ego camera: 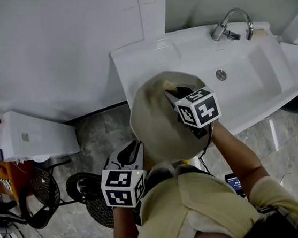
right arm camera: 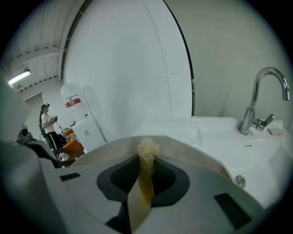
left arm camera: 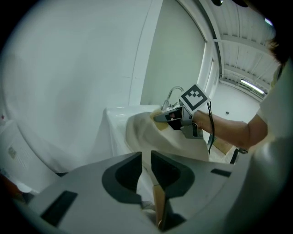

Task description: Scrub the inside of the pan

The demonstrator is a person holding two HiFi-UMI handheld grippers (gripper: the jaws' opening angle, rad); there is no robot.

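Note:
I hold a cream pan (ego camera: 158, 125) tilted over the left end of the white sink (ego camera: 263, 83). My right gripper (ego camera: 172, 94) reaches inside the pan, shut on a yellowish fibrous scrubber (ego camera: 170, 85) that rests against the far inner wall. In the right gripper view the scrubber (right arm camera: 146, 167) stands pinched between the jaws, with the pan's rim (right arm camera: 192, 148) just behind. My left gripper (ego camera: 136, 157) sits under the pan's near side. In the left gripper view it (left arm camera: 145, 160) is shut on the pan's tan handle (left arm camera: 159, 203), with the pan (left arm camera: 146, 132) and the right gripper (left arm camera: 170, 117) ahead.
A chrome faucet (ego camera: 230, 25) and a drain (ego camera: 220, 74) lie right of the pan. A white box (ego camera: 33, 139) stands on the floor at left, with black wire-frame items (ego camera: 45, 193) below it. A person (right arm camera: 46, 122) stands far off at left in the right gripper view.

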